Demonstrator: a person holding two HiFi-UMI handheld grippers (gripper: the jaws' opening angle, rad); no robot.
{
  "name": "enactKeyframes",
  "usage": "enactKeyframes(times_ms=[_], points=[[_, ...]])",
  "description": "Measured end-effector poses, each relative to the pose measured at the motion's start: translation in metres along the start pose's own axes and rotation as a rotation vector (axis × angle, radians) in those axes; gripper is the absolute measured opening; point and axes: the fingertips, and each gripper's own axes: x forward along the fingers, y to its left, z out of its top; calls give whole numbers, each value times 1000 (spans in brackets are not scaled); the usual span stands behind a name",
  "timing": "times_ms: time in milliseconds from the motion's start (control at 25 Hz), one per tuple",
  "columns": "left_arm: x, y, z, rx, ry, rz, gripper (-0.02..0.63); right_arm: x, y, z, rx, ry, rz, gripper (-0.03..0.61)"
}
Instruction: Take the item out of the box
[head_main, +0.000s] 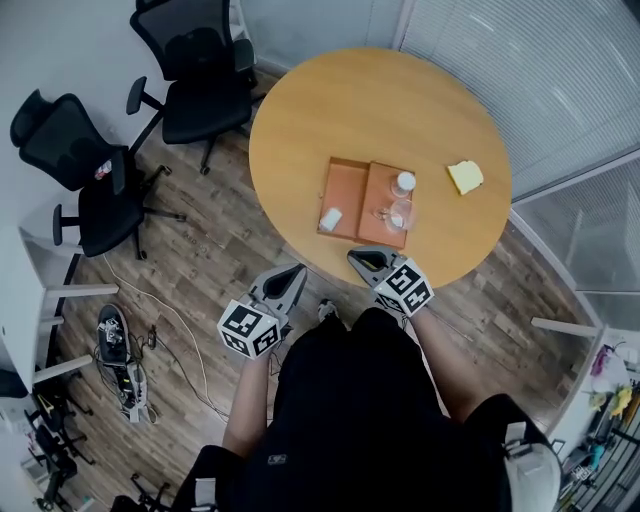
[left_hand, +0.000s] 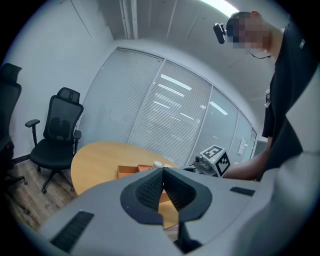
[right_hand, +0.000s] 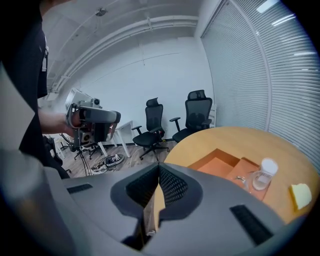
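Both tools are clenched on nothing. In their own views the left gripper (head_main: 289, 279) and the right gripper (head_main: 366, 260) each show ribbed pads pressed together, with no object between them.

The orange box (head_main: 345, 180) lies open close to the near edge of the round table (head_main: 300, 100), its lid (head_main: 380, 195) folded flat to the right. A small white item (head_main: 331, 218) sits inside the box, toward its near wall. A capped clear bottle (head_main: 403, 184) and a clear cup (head_main: 400, 214) stand on the lid. A yellow sponge (head_main: 465, 177) lies well apart, toward the table's right edge.

The item lies ahead of both grippers and between them, a little left of the right gripper's tips and right of the left's. The right gripper looks nearer, with its tips at the table's near edge, while the left hangs over the floor, short of the table. The item is too small to show a long axis. The next move probably calls for parting one pair of jaws and reaching forward and down over the box's near wall.
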Motion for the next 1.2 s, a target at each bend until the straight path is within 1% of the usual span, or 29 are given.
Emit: enactKeyframes(times_ms=[240,360,480,720,840,960,1200], points=[[-3,13,3,-20,-1,-14,6,28,-11,12,-49,52,-24,5],[-3,16,-3,-34,8,-17,6,38,-13,14,-56,71,-21,5],[3,18,-3,-39,7,-12,6,47,-23,7,-49,93,-18,6],[-5,28,1,-57,-19,33,6,73,-36,-4,-49,149,-20,6],[-7,38,0,-63,-15,64,6,86,-45,-11,-47,193,-14,8],[-10,46,-1,-79,-14,90,6,96,-49,-13,-56,215,-13,8],[-5,61,3,-94,-11,107,6,115,-57,-21,-47,258,-1,9]])
